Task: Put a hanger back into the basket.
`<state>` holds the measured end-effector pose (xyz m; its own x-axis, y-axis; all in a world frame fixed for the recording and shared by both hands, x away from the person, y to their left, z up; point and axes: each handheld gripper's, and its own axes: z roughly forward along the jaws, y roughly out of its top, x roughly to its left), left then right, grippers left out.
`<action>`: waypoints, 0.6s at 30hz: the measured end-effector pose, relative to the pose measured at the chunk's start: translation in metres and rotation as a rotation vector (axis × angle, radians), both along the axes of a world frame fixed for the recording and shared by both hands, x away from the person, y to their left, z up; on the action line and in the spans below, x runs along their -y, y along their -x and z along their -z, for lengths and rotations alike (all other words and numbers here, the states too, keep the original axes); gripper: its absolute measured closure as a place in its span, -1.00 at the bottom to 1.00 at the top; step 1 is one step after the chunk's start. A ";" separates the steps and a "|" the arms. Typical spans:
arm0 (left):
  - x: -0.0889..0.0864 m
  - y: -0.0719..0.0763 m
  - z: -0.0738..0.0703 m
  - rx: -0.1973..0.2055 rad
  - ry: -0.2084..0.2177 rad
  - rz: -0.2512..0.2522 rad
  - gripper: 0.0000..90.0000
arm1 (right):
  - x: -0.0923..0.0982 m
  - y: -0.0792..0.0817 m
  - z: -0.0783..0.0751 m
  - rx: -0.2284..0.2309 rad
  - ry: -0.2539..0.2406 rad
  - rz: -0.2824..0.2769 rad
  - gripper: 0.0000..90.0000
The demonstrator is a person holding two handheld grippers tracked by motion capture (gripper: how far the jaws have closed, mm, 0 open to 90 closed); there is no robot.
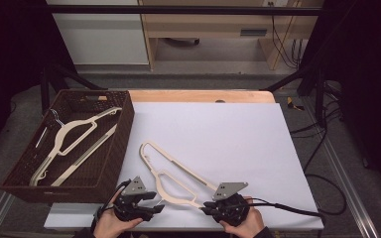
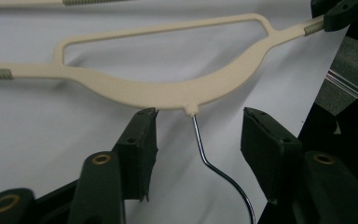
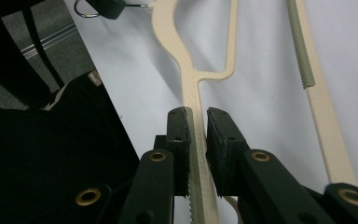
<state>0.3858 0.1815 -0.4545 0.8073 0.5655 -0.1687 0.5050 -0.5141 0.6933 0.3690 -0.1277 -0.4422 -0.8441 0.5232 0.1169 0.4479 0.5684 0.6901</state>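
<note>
The right claw point(image 3: 196, 116) is being kept narrow on one arm of the hanger point(image 3: 191, 74), the pads pressing the cream bar from both sides. That grip is probably there to pin the hanger flat and stop it from swinging while the other end is being taken. In the high view the right claw point(image 1: 209, 206) is being held at the near edge of the bench point(image 1: 238, 129), beside the hanger's lower end.

The left claw point(image 2: 198, 133) is standing half open, its pads on either side of the thin hook point(image 2: 209, 161) but not yet touching it. The jaws are being lined up with the wire just below the hanger's neck, which looks like the handiest place to lift from, since the hook is stiff and central.

The hanger point(image 1: 176, 176) is lying flat on the white sheet point(image 1: 258, 148), slanting between the two claws. A basket point(image 1: 121, 144) is standing to the left with another hanger point(image 1: 72, 134) already inside, so this one is probably being readied to join it.
</note>
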 end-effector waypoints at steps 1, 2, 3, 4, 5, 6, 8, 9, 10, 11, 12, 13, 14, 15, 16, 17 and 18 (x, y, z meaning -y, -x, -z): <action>0.000 0.000 0.000 -0.009 -0.002 0.004 0.11 | 0.000 0.000 0.000 -0.003 -0.001 0.005 0.77; 0.000 0.000 0.000 -0.009 -0.002 0.004 0.15 | 0.000 0.000 0.000 -0.003 -0.001 0.005 0.77; 0.001 0.000 0.002 -0.023 -0.008 0.011 0.18 | 0.000 0.000 0.000 -0.001 -0.003 0.008 0.77; 0.001 0.000 0.002 -0.023 -0.008 0.011 0.24 | 0.000 0.000 0.000 -0.001 -0.003 0.008 0.77; 0.002 0.000 0.003 -0.031 -0.017 0.015 0.28 | 0.000 0.001 -0.001 0.003 -0.005 0.008 0.77; 0.003 0.000 0.004 -0.043 -0.024 0.012 0.28 | 0.000 0.001 -0.001 0.003 -0.005 0.008 0.77; 0.004 0.000 0.007 -0.061 -0.041 0.016 0.38 | 0.001 0.000 -0.001 0.008 -0.006 0.002 0.77; 0.005 -0.001 0.008 -0.067 -0.043 0.017 0.46 | 0.001 0.001 -0.001 0.007 -0.006 0.001 0.77; 0.005 -0.001 0.008 -0.077 -0.042 0.017 0.61 | 0.000 0.001 -0.001 0.011 -0.010 0.005 0.77; 0.007 -0.002 0.008 -0.082 -0.058 0.001 0.65 | 0.001 0.001 -0.001 0.010 -0.011 -0.002 0.77; 0.007 -0.002 0.008 -0.082 -0.058 0.001 0.69 | 0.001 0.001 -0.001 0.010 -0.011 -0.002 0.77; 0.008 -0.002 0.009 -0.086 -0.065 -0.010 0.69 | 0.001 0.001 -0.001 0.014 -0.012 -0.003 0.77; 0.008 -0.003 0.009 -0.089 -0.069 -0.021 0.73 | 0.001 0.001 -0.001 0.013 -0.016 -0.003 0.77; 0.009 -0.004 0.008 -0.093 -0.067 -0.047 0.78 | 0.000 0.001 -0.002 0.011 -0.022 0.001 0.77; 0.009 -0.004 0.008 -0.093 -0.067 -0.047 0.81 | 0.000 0.001 -0.002 0.011 -0.022 0.001 0.77; 0.009 -0.004 0.006 -0.092 -0.073 -0.075 0.84 | 0.000 0.001 -0.002 0.007 -0.031 -0.004 0.77; 0.009 -0.004 0.006 -0.092 -0.073 -0.075 0.86 | 0.000 0.001 -0.002 0.007 -0.031 -0.004 0.77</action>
